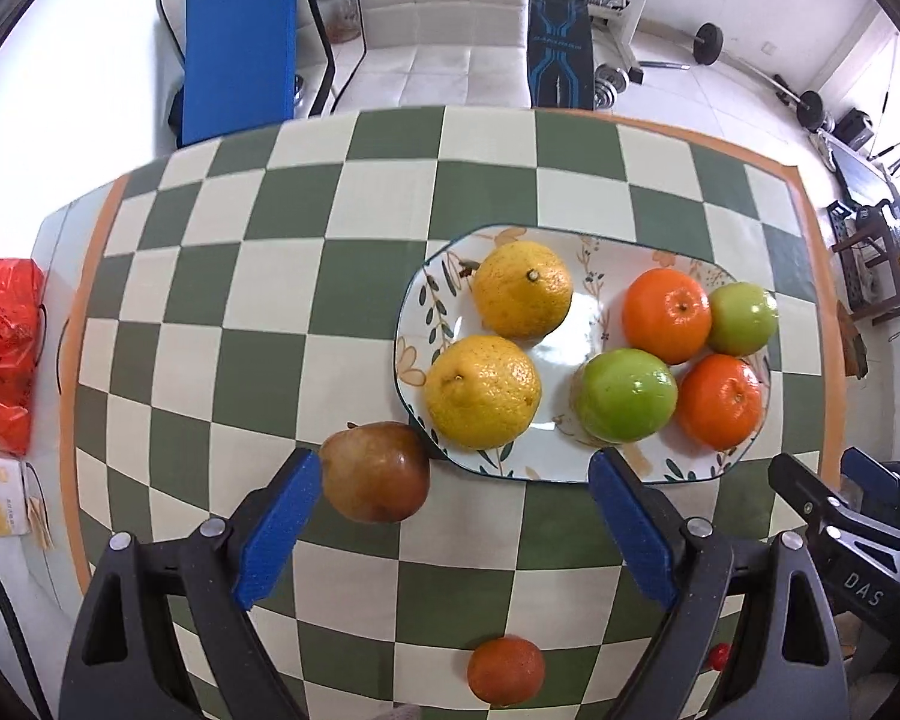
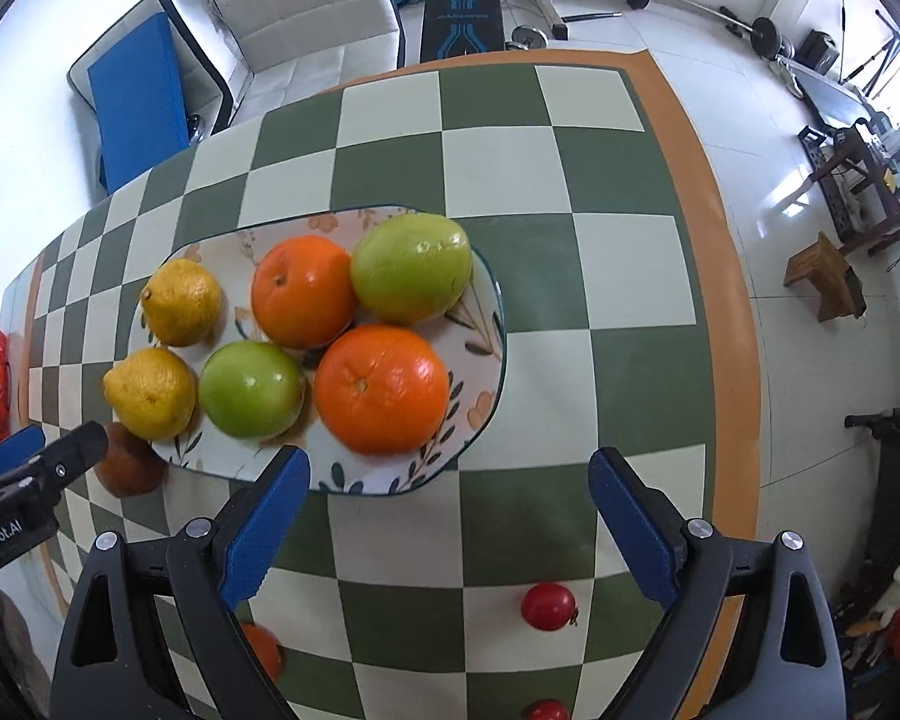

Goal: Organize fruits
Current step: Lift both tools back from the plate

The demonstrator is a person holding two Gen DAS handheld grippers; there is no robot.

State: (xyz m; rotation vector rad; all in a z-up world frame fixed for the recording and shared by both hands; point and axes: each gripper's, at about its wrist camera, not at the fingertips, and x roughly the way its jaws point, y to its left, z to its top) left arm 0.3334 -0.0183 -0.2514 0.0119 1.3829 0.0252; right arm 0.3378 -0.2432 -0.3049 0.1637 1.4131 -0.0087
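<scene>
Orange, yellow and green fruit already fills the oval floral ceramic plate [image 2: 486, 324], which lies just ahead of both grippers: two bumpy yellow citrus fruits [image 1: 483, 390] ahead of the left gripper, two glossy oranges [image 2: 381, 390] and two smooth green apples [image 2: 252, 390] ahead of the right. What is left stands off the plate on the green-and-cream checkered tablecloth [image 1: 354, 600]: a brown-red pear-shaped fruit [image 1: 375, 474] touching the plate's near rim and just beside the left gripper's left finger, a small dark-orange tangerine [image 1: 506, 671] below and between that gripper's fingers, and two small red round fruits [image 2: 549, 606] low between the right gripper's fingers. Judging from this, the step in hand is choosing the next loose piece. To do it well, centre the chosen fruit between the pads before closing, come straight down on it, and close gently, since round glossy skins roll and bruise; the bare middle of the plate looks like the safest spot to set it, away from the crowded right end. The left gripper [image 1: 453, 516] stands wide open and holds nothing, though its left pad sits very close to the brown fruit; whether they touch I cannot tell. The right gripper [image 2: 447, 516] is likewise spread wide and empty, over the plate's near rim and cloth. Each tool's black body shows at the edge of the other's view, so keep the two well apart.
</scene>
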